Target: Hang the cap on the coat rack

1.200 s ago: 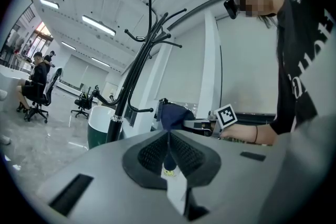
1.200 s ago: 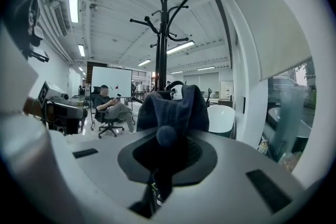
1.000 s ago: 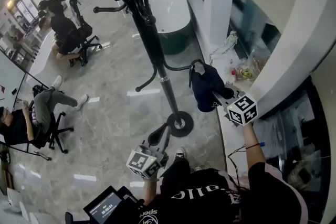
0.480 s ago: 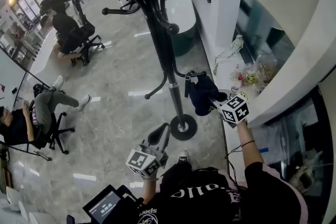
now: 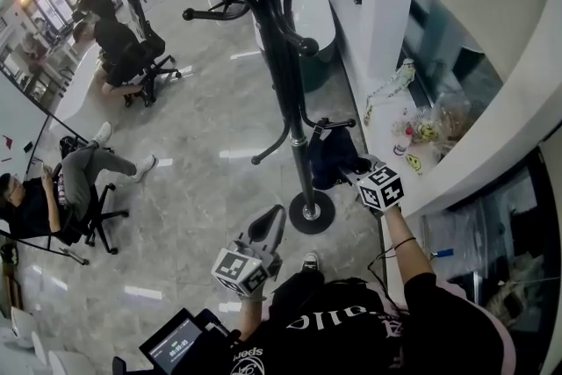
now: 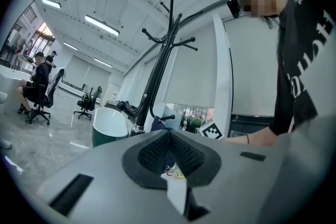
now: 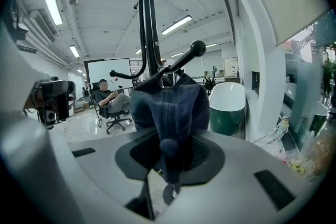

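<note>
Two grippers in play here, and only one was doing any work: my right gripper (image 5: 349,173) was pinching the dark blue cap (image 5: 332,155) by its crown. The right gripper view showed the fabric bunched between the pads while the jaws were easing open. The cap itself was draped over one of the lower hooks (image 5: 339,124) of the black coat rack (image 5: 294,101), hanging just beside the pole. From the right gripper view the hook's round knob (image 7: 197,49) poked out above the cloth. My left gripper (image 5: 273,217) hung low near my body, well apart from the cap. Its claw was pressed together with nothing in it, pointing roughly toward the rack's round base (image 5: 312,212) on the marble floor (image 5: 193,180). Off to the right there was a white ledge (image 5: 379,132) with some bottles and packets on it, and on the far left a person sat in an office chair (image 5: 88,211)
</note>
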